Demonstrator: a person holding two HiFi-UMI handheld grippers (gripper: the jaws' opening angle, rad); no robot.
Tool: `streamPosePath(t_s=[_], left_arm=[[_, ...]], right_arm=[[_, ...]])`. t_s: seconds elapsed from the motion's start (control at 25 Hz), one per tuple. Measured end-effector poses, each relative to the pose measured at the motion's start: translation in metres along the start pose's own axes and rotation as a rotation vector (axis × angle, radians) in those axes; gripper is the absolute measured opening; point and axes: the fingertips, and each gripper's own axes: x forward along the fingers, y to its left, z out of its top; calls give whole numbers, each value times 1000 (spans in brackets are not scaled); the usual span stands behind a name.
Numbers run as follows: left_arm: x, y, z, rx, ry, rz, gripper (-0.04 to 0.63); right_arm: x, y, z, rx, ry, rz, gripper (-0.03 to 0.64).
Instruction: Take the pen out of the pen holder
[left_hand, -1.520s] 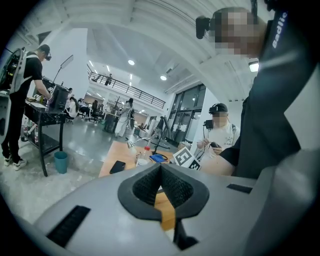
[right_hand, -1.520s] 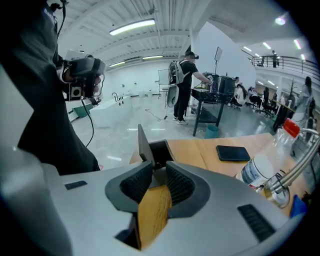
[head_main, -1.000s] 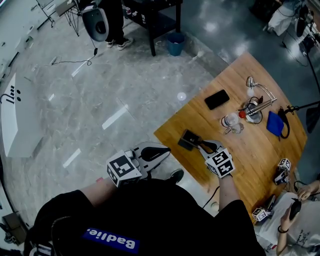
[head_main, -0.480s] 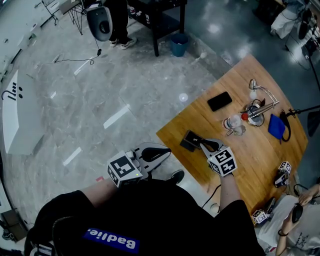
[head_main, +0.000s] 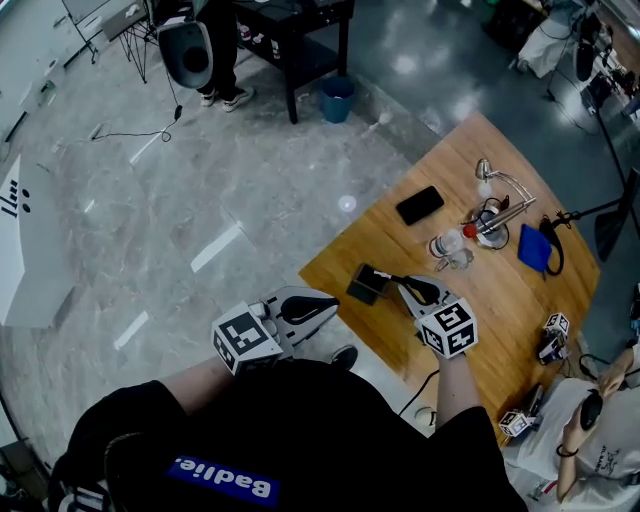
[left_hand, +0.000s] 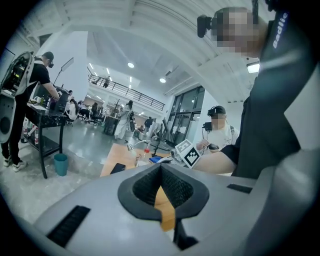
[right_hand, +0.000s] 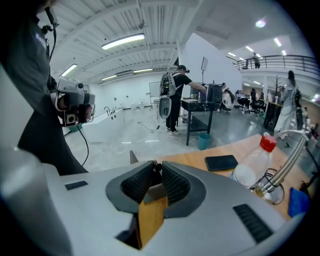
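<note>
A black pen holder lies near the wooden table's near-left corner. From it a thin dark pen runs to my right gripper, whose jaws are closed on the pen's end. In the right gripper view a small dark tip of the pen shows between the ribbed pads, with a corner of the holder just beyond. My left gripper hangs over the floor, left of the table. Its jaws meet with nothing between them, as the left gripper view shows.
Farther back on the table lie a black phone, a red-capped plastic bottle, a desk lamp and a blue object. Spare marker cubes sit by the right edge, near a seated person. A blue bin stands on the floor.
My right gripper has drawn slightly back from the pen holder toward my body. The left gripper has stayed where it was. The head camera has shifted a little.
</note>
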Motion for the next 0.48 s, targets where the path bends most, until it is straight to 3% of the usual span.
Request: streamPosePath(t_s=[0.48], left_arm=[[19, -23, 15, 47, -7, -147, 0]], right_arm=[[-80, 26, 61, 107, -240, -121, 60]])
